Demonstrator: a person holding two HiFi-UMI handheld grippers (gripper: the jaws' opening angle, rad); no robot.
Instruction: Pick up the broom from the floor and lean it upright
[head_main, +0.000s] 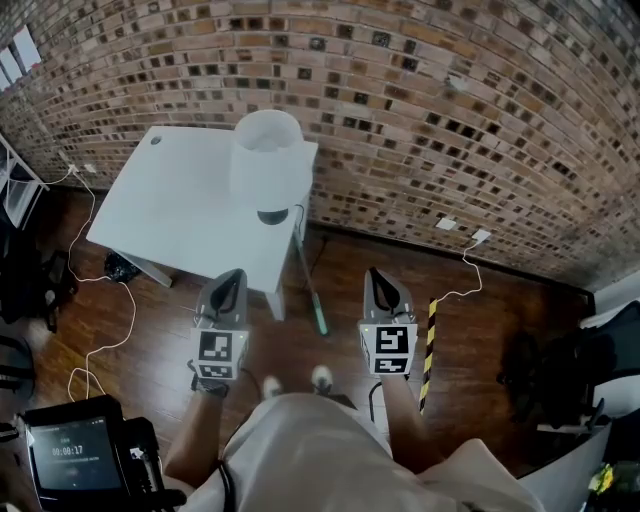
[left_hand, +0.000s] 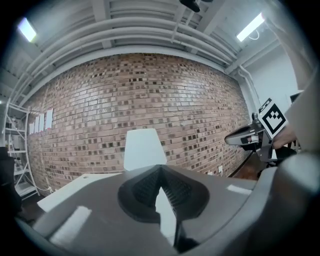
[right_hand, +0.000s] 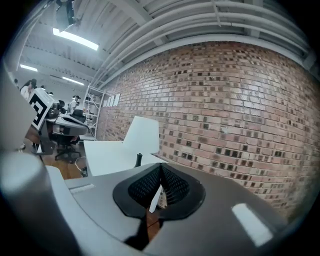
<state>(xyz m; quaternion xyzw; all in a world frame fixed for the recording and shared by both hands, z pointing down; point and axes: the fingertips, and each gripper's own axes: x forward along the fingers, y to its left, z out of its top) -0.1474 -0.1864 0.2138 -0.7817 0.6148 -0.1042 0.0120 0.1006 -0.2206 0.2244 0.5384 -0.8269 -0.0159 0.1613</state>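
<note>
Brick wall (head_main: 420, 110): fills the whole top of the head view.
Wood floor (head_main: 480, 330): dark boards across the middle and right of the frame.
White table (head_main: 170, 210): upper left, standing against the wall. A white shade-like cylinder (head_main: 267, 160) stands at its right-hand corner, with a dark base under it.
Person: torso and forearms at bottom centre, one gripper in each hand, both pointing up-frame toward the wall.
Left gripper (head_main: 234, 274): left of centre, marker cube facing the camera. In its own view (left_hand: 161, 169) the ribbed pads meet at the tips and nothing is between them. The claw is closed and empty.
Right gripper (head_main: 377, 272): right of centre. In its own view (right_hand: 161, 166) the pads also meet at the tips. This claw is closed and empty too.
Broom (head_main: 312, 295): a slim pole at centre frame, between the two grippers and apart from both. It stands tilted, upper end at the table's right edge below the shade and green lower end on the floor. I cannot make out the head.
Yellow-and-black striped pole (head_main: 430, 350): just right of the right gripper.
Screen device (head_main: 72, 450): lower left corner.
White cable (head_main: 110, 340): trails over the floor at left.
</note>
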